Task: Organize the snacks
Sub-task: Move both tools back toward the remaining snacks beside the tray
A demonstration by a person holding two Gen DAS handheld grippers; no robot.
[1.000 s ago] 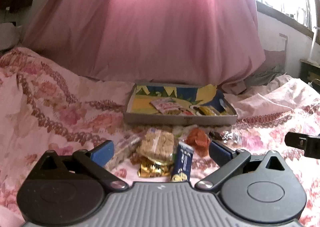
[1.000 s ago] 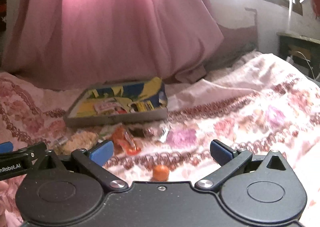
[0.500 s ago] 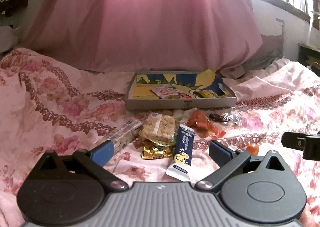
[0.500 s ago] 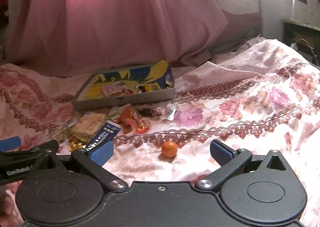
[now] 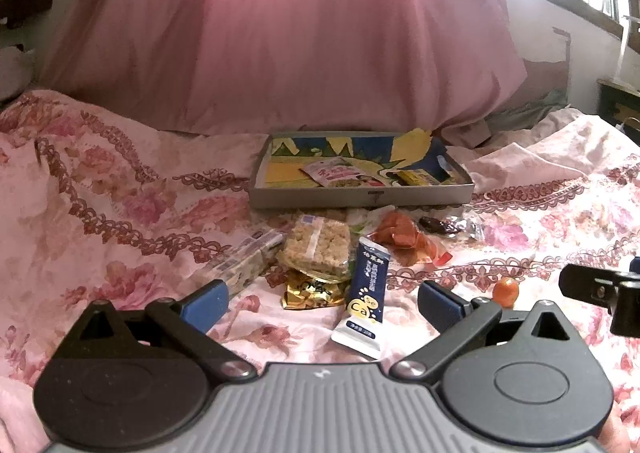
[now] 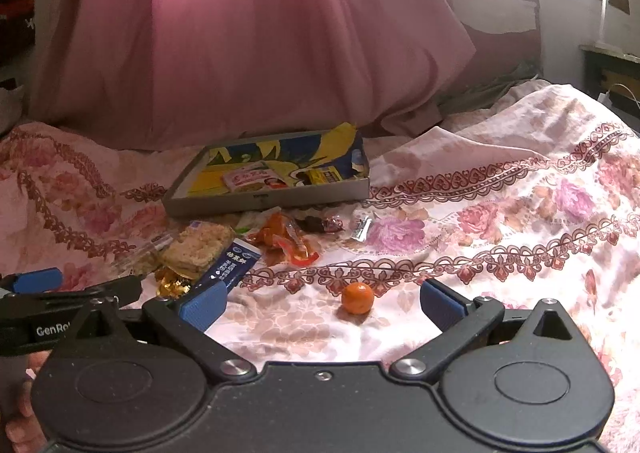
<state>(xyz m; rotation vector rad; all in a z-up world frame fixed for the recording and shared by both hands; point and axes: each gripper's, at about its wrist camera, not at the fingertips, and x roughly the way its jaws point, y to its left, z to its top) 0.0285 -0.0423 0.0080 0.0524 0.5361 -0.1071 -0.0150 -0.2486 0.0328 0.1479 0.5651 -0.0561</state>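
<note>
Floral pink bedspread (image 6: 500,221), frame-wide. Small round orange candy (image 6: 357,298) lower centre, lying between my right gripper (image 6: 323,303) fingers, both empty, spread wide; right nearer. Left gripper (image 5: 323,303) likewise wide, empty. Shallow grey cardboard tray (image 6: 264,201) mid-frame, beyond.

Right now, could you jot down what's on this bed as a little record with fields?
surface: pink floral bedsheet
container: shallow grey cardboard tray with yellow-and-blue lining
inside tray: pink-and-white snack packet, small yellow packet
loose pile before tray: clear-wrapped puffed rice bar, dark blue stick sachet, gold foil wrapper, orange sweet wrappers
apart from pile: small round orange fruit
left gripper: open, empty
right gripper: open, empty
</note>
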